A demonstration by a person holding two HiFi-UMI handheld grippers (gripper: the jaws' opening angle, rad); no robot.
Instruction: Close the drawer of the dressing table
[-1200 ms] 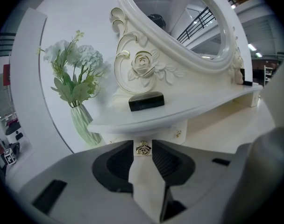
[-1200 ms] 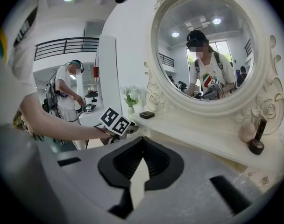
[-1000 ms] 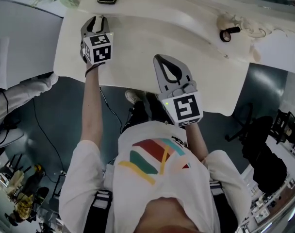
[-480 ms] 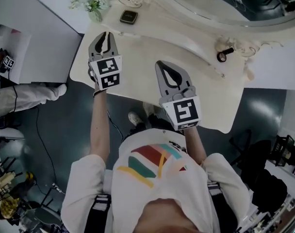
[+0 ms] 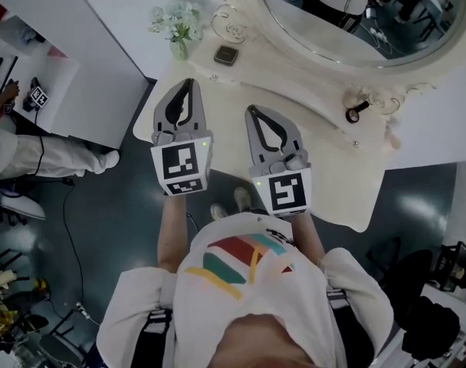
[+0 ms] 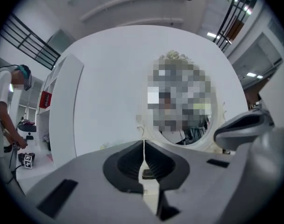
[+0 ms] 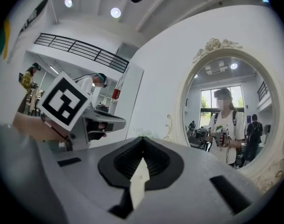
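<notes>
The cream dressing table stands below me under its oval mirror. No drawer shows in any view; the table's front is hidden under its top. My left gripper hangs above the table's left front part, jaws shut with nothing between them. My right gripper hangs beside it over the table's front, also shut and empty. In the left gripper view the left gripper's tips meet, facing the mirror frame. In the right gripper view the right gripper's tips meet too, and the mirror shows my reflection.
On the table top lie a small dark square box, a vase of pale flowers and a small black round item. A white cabinet stands to the left, with another person beside it. Dark floor surrounds me.
Both grippers have risen toward the camera and sit closer together. The left gripper's jaws have closed. My view has tilted up, bringing the mirror into sight.
</notes>
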